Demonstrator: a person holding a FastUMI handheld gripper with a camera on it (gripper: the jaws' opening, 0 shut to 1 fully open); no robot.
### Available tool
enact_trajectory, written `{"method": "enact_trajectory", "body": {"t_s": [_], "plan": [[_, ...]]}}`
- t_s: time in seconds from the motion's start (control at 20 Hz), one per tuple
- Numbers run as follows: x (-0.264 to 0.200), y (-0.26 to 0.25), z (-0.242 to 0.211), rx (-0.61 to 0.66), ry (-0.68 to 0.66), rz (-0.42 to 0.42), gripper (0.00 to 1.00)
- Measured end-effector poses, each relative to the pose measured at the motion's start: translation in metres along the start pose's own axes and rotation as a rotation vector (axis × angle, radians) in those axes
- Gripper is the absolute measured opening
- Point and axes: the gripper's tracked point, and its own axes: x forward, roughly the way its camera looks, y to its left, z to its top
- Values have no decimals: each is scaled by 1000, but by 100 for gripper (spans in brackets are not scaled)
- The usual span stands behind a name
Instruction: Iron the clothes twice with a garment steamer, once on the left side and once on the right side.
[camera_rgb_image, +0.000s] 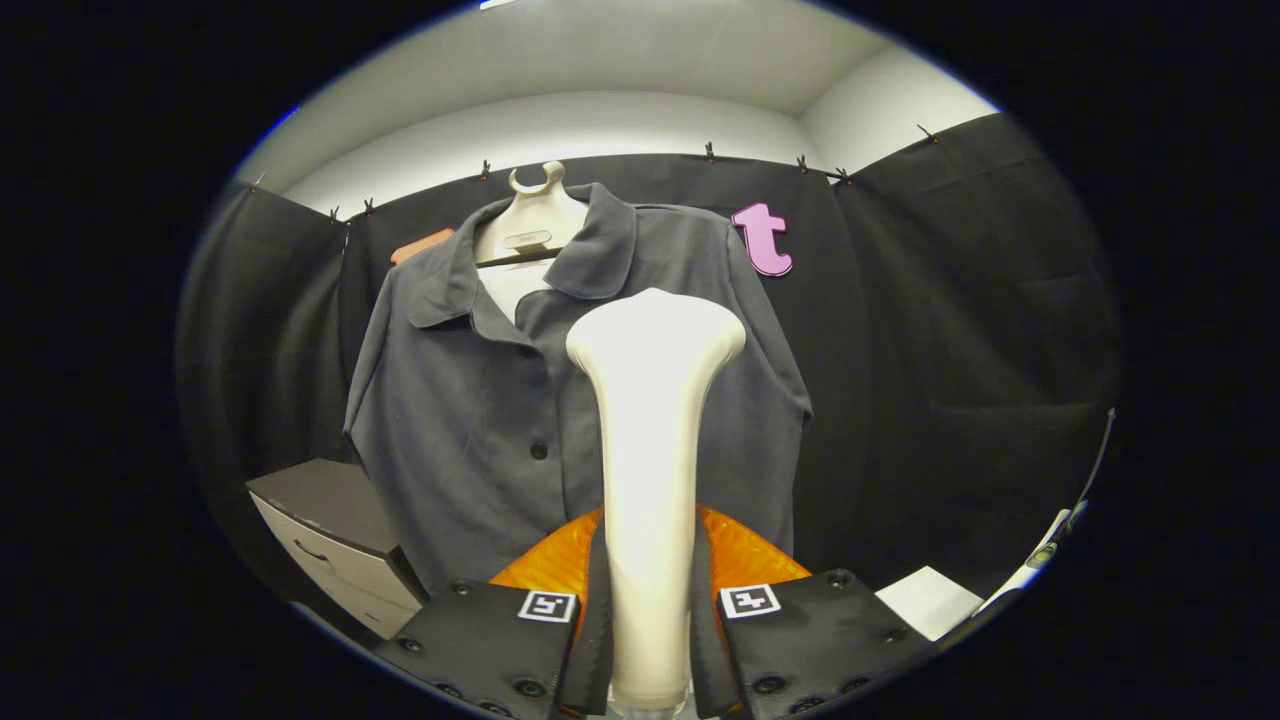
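- One claw (650, 640) is in view, its two fingers (500, 640) closed against the sides of the handle of one garment steamer (650, 420), which stands upright between them.
- The steamer's cream handle widens at the top into a broad head; its bottom end is cut off below the fingers, and its face is turned away, so the steam plate cannot be seen.
- One dark grey shirt (480, 420) hangs just beyond the steamer, facing the claw, collar open, on one pale hanger (535, 215) with a hook at the top.
- The steamer head sits in front of the shirt's chest, beside the button placket; whether it touches the cloth cannot be told.
- Two dark buttons show on the placket; any others are hidden by the steamer or too faint to count.
- The hanger bears a small label, too small to read.
- Each finger carries one square black-and-white marker, two in all.
- One grey drawer cabinet (330, 540) stands low beside the shirt, partly cut off.
- A white bench (930, 600) corner shows beyond the other finger.
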Motion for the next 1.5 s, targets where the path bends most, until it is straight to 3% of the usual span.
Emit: {"method": "enact_trajectory", "body": {"t_s": [0.25, 0.75, 1.15, 1.5], "plan": [[28, 6, 0, -6, 33, -1, 39], [29, 1, 6, -8, 5, -23, 39], [14, 12, -77, 5, 98, -20, 39], [8, 7, -95, 31, 120, -37, 39]]}}
